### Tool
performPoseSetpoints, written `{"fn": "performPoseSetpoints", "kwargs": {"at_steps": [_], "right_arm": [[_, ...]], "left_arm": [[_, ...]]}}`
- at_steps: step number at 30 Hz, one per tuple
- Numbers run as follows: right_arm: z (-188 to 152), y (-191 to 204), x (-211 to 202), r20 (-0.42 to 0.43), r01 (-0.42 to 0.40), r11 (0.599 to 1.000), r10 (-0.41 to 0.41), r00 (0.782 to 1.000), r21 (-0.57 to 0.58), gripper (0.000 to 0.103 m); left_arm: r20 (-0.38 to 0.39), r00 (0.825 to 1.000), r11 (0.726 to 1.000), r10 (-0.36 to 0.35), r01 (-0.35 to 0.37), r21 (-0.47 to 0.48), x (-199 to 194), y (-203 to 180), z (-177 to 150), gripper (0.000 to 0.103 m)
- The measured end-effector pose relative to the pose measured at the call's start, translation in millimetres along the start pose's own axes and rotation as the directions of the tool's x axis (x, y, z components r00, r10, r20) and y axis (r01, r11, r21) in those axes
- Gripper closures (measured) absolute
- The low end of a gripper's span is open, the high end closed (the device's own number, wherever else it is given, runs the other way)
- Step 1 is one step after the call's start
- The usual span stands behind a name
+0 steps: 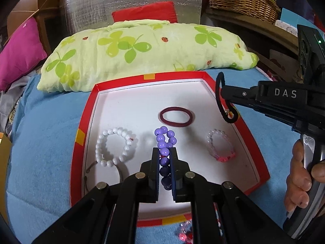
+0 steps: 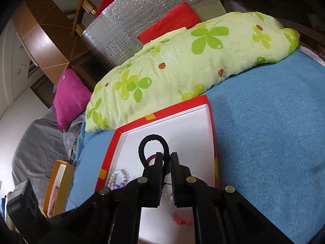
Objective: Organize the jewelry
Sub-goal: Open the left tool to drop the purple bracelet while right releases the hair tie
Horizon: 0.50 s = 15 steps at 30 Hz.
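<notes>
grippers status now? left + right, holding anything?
Left gripper: shut on the purple bead bracelet, over the red tray.
Right gripper: shut on the black hair tie, over the same tray.

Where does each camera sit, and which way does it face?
Left wrist: on the left gripper, looking down at the tray; it grips purple beads; the right gripper and a hand show.
Right wrist: on the right gripper, looking across the tray toward the pillow; it grips a black band.
Shared: tray, pillow, band.
</notes>
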State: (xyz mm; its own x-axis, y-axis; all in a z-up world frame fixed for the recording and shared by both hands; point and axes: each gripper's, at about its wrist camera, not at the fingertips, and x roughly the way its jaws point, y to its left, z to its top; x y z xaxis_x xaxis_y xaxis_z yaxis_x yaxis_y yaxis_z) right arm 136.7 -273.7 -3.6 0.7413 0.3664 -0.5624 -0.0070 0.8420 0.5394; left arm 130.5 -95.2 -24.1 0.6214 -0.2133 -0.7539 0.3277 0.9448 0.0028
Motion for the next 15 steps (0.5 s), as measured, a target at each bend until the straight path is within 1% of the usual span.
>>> {"fn": "performPoseSetpoints", "kwargs": {"at_steps": [15], "right_arm": [[17, -12, 20, 0.005, 0.011, 0.999, -0.011, 1.000, 0.033, 0.094]], "left_arm": [[-0.024, 1.000, 1.000, -0.021, 0.021, -0.001, 19, -1, 4, 0.094]]}}
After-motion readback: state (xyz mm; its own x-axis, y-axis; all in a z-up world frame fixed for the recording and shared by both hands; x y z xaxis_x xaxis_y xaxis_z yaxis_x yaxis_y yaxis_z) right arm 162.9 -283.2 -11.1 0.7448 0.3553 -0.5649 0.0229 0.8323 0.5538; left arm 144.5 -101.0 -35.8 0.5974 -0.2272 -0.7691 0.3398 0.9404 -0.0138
